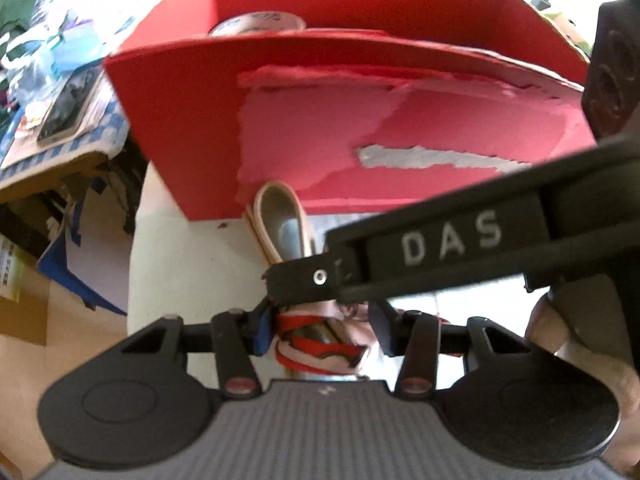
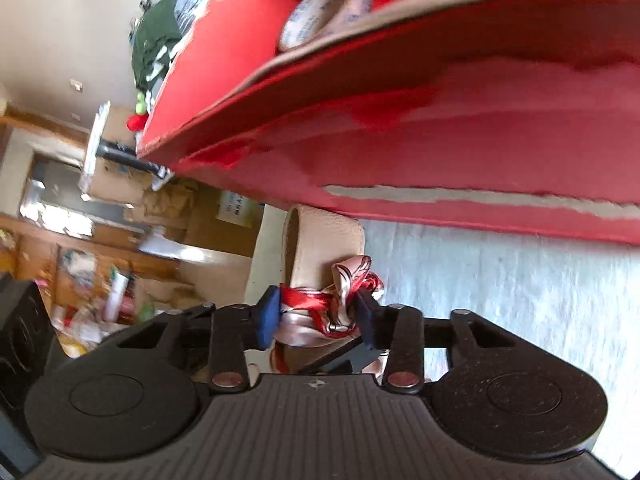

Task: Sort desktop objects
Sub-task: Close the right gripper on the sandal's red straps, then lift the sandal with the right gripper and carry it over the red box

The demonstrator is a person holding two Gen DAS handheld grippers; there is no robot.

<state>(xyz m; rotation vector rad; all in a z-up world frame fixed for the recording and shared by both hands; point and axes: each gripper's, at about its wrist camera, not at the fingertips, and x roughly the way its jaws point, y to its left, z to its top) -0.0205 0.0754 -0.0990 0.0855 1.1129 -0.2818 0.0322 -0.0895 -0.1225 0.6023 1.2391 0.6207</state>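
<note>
Claws (image 1: 320, 328) (image 2: 318, 318) both clamped on scarf (image 2: 320, 312); tape roll (image 2: 324, 10) clearest from right wrist.

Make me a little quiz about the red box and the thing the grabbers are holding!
1. True or false: both the left gripper and the right gripper are closed on the beige strap with the red-and-pink scarf.
2. What lies inside the red box? A) a roll of tape B) a banana C) a mug
3. Fill in: the strap's beige loop sits just in front of the box's ____ outer wall.

Key: 1 true. 2 A, the roll of tape. 3 torn: the red paper is peeled on that wall.
</note>
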